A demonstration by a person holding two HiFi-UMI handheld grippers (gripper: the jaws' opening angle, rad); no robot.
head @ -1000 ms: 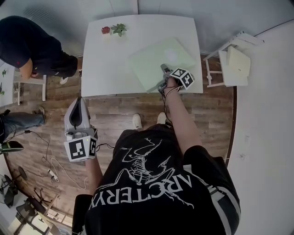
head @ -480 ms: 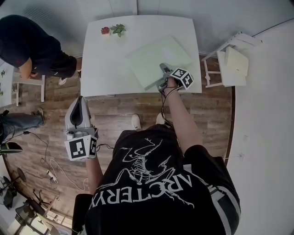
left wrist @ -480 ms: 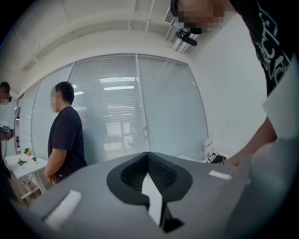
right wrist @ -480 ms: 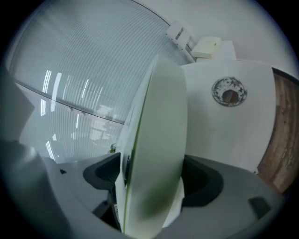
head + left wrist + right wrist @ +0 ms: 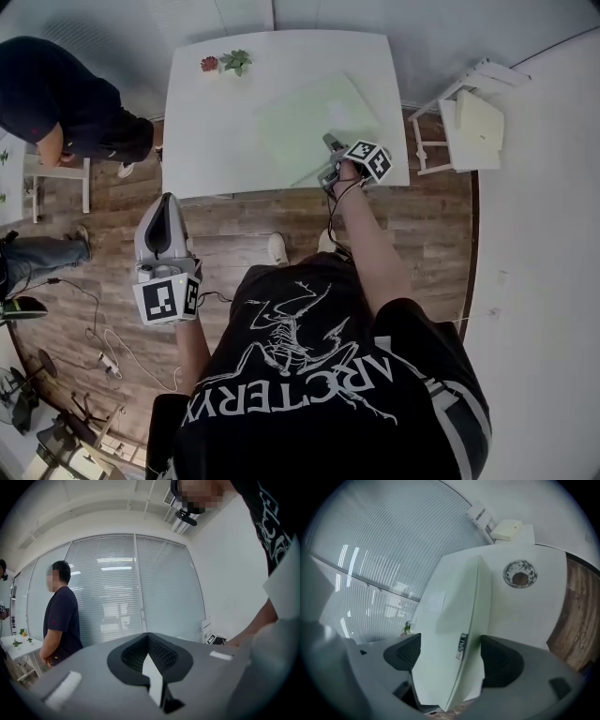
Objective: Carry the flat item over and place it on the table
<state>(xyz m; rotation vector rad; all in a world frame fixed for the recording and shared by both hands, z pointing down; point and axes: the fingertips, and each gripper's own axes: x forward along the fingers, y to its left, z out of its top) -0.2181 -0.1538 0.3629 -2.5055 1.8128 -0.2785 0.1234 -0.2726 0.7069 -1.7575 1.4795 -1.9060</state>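
The flat item (image 5: 314,122), a pale green slab, lies over the near right part of the white surface (image 5: 216,122). The right tongs (image 5: 330,152) pinch its near edge. It may not be fully down yet; the view is unclear. If it is let go tilted near the surface's edge, it could slide off. The left tongs (image 5: 161,208) hang pressed together, empty.
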